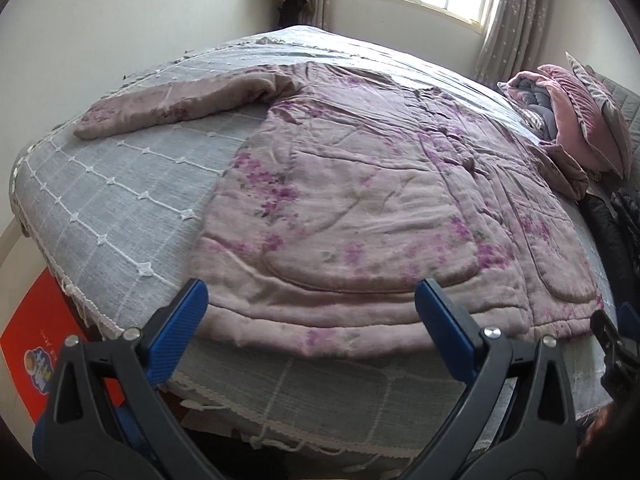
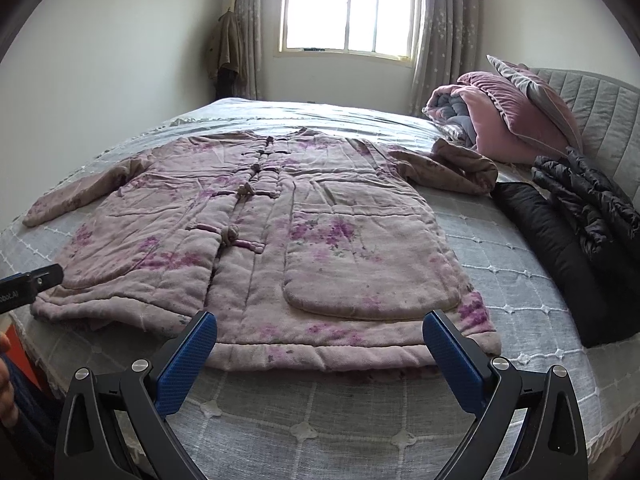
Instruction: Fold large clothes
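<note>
A bedroom with pale walls and a bright window [image 2: 349,10] hung with grey patterned curtains holds a wide bed [image 2: 520,280] covered in a grey quilted spread with white stitched squares. Spread flat across it, front up and buttoned with knot fastenings down the middle, lies a large padded pink jacket with purple flower print [image 2: 280,232], its hem along the near edge of the bed and its collar toward the window. One sleeve [image 1: 168,104] stretches out straight over the spread; the other sleeve [image 2: 452,168] is bent and crumpled near the pillows. Beside that sleeve sit a dark black puffy garment [image 2: 568,236] and, farther back against the grey padded headboard, a pile of pink velvet cushions and rolled bedding [image 2: 500,108].

The left tool [image 1: 312,320] hovers just above the jacket's hem near its left corner, blue-padded fingers [image 1: 180,332] spread wide apart and holding nothing. The right tool [image 2: 320,354] sits likewise over the hem toward the right pocket, fingers [image 2: 452,356] wide apart, empty. A red box [image 1: 36,340] stands on the floor beside the bed.
</note>
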`<state>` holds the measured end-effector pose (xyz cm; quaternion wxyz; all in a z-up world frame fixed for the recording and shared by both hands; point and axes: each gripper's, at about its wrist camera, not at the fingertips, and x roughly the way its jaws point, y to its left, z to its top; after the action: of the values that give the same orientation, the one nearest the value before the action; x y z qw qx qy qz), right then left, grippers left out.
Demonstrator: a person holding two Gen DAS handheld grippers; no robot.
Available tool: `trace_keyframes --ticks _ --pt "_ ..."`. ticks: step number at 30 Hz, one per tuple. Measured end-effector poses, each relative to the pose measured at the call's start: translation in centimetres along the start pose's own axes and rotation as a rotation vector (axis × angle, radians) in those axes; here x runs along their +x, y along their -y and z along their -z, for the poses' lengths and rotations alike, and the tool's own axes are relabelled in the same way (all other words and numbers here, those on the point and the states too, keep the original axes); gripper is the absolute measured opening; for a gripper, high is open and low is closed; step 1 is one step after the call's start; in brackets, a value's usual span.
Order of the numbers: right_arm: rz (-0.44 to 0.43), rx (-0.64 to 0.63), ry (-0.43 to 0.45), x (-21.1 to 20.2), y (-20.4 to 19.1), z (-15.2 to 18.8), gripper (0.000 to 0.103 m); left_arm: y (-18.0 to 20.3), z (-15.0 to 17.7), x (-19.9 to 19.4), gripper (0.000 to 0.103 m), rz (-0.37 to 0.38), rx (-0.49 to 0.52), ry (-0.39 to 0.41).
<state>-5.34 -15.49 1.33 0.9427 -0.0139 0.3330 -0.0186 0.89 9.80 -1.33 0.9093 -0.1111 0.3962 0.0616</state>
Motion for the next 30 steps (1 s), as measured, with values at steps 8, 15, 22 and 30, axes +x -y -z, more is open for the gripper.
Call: trace_keyframes --ticks 8,15,22,30 --pt "0.022 0.399 -0.194 3.7 10.9 0.3 0.103 -6.9 -1.0 3.3 0.094 0.007 -0.198 -0.115" --pt "-0.023 0.632 -0.382 8.2 14.6 2.4 0.103 -7.5 -0.8 6.2 0.081 0.008 -0.241 -0.187" --pt "-0.017 0.637 -0.330 9.8 14.7 1.9 0.089 -6.0 -0.7 6.5 0.028 0.046 -0.169 -0.149" --pt "-0.049 0.558 -0.065 4.5 13.5 -1.0 0.017 -7.3 -2.0 1.3 0.018 0.136 -0.199 0.019"
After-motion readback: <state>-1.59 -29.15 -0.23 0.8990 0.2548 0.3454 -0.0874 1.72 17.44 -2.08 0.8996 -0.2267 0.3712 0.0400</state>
